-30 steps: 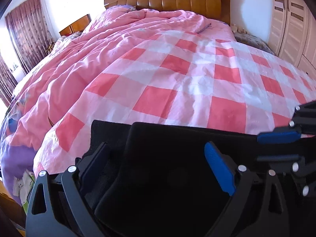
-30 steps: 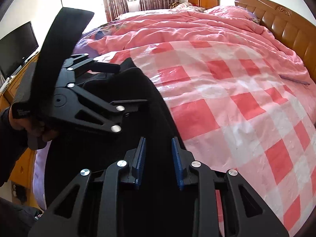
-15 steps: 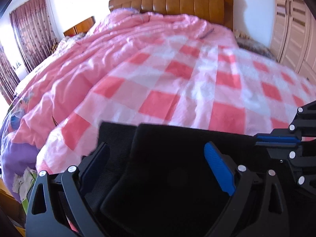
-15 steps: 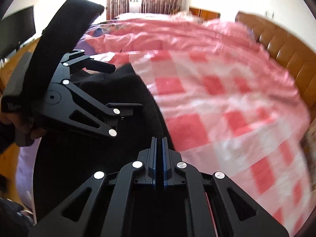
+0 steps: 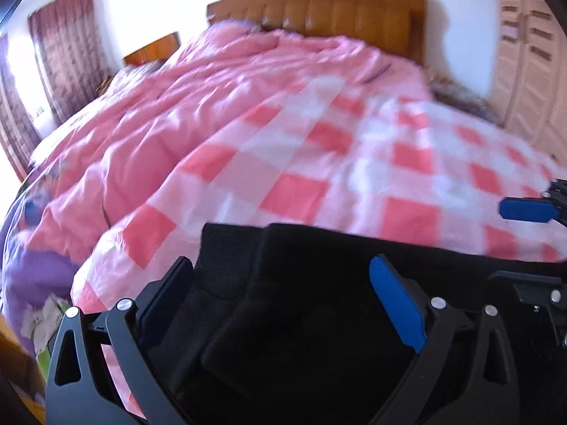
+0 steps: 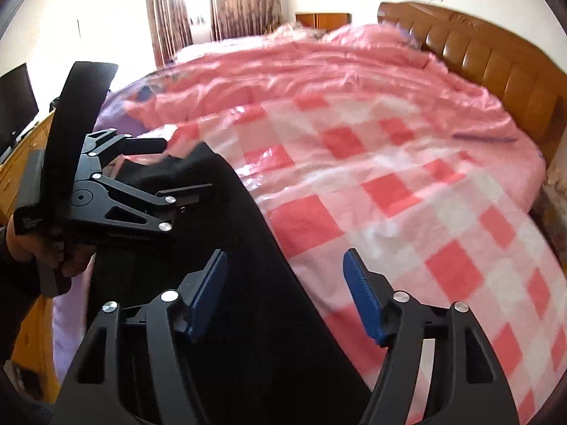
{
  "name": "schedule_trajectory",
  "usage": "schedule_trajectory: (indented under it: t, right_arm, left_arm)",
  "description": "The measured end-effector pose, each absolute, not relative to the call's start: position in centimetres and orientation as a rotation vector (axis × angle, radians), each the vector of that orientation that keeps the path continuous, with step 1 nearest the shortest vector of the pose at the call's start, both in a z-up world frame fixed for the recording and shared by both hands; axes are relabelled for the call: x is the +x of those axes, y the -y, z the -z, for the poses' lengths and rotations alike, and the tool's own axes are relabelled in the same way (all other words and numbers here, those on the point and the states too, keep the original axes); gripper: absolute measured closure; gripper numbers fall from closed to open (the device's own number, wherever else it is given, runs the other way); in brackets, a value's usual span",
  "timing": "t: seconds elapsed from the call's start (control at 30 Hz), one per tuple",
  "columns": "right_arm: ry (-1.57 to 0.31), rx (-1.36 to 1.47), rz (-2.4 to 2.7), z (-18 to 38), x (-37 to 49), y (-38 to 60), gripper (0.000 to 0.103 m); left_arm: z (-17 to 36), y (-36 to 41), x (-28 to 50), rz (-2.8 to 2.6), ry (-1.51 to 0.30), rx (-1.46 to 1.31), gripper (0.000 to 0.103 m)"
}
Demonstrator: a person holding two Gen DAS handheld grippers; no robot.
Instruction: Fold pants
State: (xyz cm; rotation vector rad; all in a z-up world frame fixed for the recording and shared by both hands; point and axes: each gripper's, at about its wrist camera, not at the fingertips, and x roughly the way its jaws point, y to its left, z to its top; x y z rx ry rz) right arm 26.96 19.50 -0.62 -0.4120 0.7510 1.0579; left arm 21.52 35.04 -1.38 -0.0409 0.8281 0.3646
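The black pants (image 5: 312, 304) lie folded on the near edge of the bed, with layered edges showing at the left. They also show in the right wrist view (image 6: 219, 283). My left gripper (image 5: 283, 297) is open, its fingers spread over the pants. It also shows in the right wrist view (image 6: 177, 166), at the pants' far end. My right gripper (image 6: 285, 294) is open and empty, straddling the long right edge of the pants. Its blue fingertips (image 5: 528, 209) appear at the right edge of the left wrist view.
A pink and white checked quilt (image 5: 319, 148) covers the bed. The wooden headboard (image 5: 319, 14) is at the far end. A wardrobe (image 5: 528, 53) stands on the right. A monitor (image 6: 14, 106) on a wooden cabinet stands left of the bed.
My right gripper shut half a second ago and has now opened wide. Both views have shifted a little; the pants stay in place on the bed.
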Motion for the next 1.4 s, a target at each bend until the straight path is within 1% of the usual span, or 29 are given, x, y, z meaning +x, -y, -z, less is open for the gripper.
schedule_trajectory:
  t: [0.1, 0.2, 0.3, 0.43, 0.57, 0.63, 0.73, 0.77, 0.8, 0.87, 0.97, 1.03, 1.1, 1.17, 1.2, 1.27, 1.4]
  right_arm:
    - [-0.806, -0.413, -1.075, 1.0, 25.6, -17.9, 0.035]
    - [-0.859, -0.502, -1.023, 3.5, 24.8, -17.3, 0.035]
    - [-0.816, -0.547, -0.988, 4.7, 23.8, -16.0, 0.034]
    - [-0.812, -0.527, -0.958, 4.7, 23.1, -13.1, 0.033]
    - [-0.812, -0.519, -0.934, 4.4, 22.6, -11.3, 0.034]
    - [-0.797, -0.504, -0.875, 3.3, 21.7, -9.9, 0.032]
    - [-0.752, -0.498, -0.779, 2.5, 20.6, -6.6, 0.015]
    - [-0.769, -0.514, -0.739, 3.2, 20.6, -5.5, 0.015]
    - [-0.827, -0.529, -0.695, 4.6, 21.0, -4.0, 0.014]
    - [-0.896, -0.336, -0.745, 5.0, 21.4, 0.6, 0.014]
    - [-0.891, -0.380, -0.617, 4.0, 19.9, 4.5, 0.014]
    - [-0.897, -0.309, -0.593, 3.1, 18.5, 7.8, 0.014]
    - [-0.898, -0.263, -0.563, 2.6, 16.9, 11.0, 0.014]
    - [-0.893, -0.276, -0.495, 2.5, 15.5, 14.0, 0.014]
    - [-0.891, -0.287, -0.448, 2.4, 14.6, 15.8, 0.014]
    - [-0.887, -0.273, -0.395, 2.3, 13.2, 18.5, 0.014]
    - [-0.882, -0.242, -0.325, 2.4, 12.0, 22.1, 0.014]
  left_arm:
    - [1.3, -33.6, 21.1, -0.311, -0.834, -0.032, 0.003]
    - [3.5, -32.4, 22.1, -0.306, -0.895, 0.018, 0.003]
    - [5.5, -31.8, 22.8, -0.343, -0.903, 0.114, 0.001]
    - [6.0, -32.8, 22.9, -0.333, -0.898, 0.074, 0.001]
    - [6.3, -32.5, 23.0, -0.348, -0.895, 0.095, 0.001]
    - [6.2, -32.5, 23.1, -0.351, -0.895, 0.094, 0.001]
    - [6.3, -32.5, 23.1, -0.353, -0.902, 0.092, 0.001]
    - [6.3, -32.5, 23.2, -0.356, -0.904, 0.095, 0.001]
    - [6.4, -32.5, 23.4, -0.359, -0.906, 0.098, 0.001]
    - [6.5, -32.6, 23.4, -0.361, -0.906, 0.095, 0.001]
    - [6.5, -32.7, 23.5, -0.361, -0.908, 0.091, 0.001]
    - [6.3, -32.6, 23.4, -0.371, -0.915, 0.088, 0.001]
    - [4.9, -31.8, 22.9, -0.440, -0.933, 0.080, 0.002]
    - [2.6, -29.7, 21.5, -0.431, -0.892, 0.055, 0.002]
    - [1.0, -27.5, 20.2, -0.374, -0.846, 0.052, 0.002]
    - [-0.6, -22.6, 18.2, -0.267, -0.794, 0.072, 0.002]
    - [1.3, -12.9, 16.4, 0.033, -0.839, 0.122, 0.002]
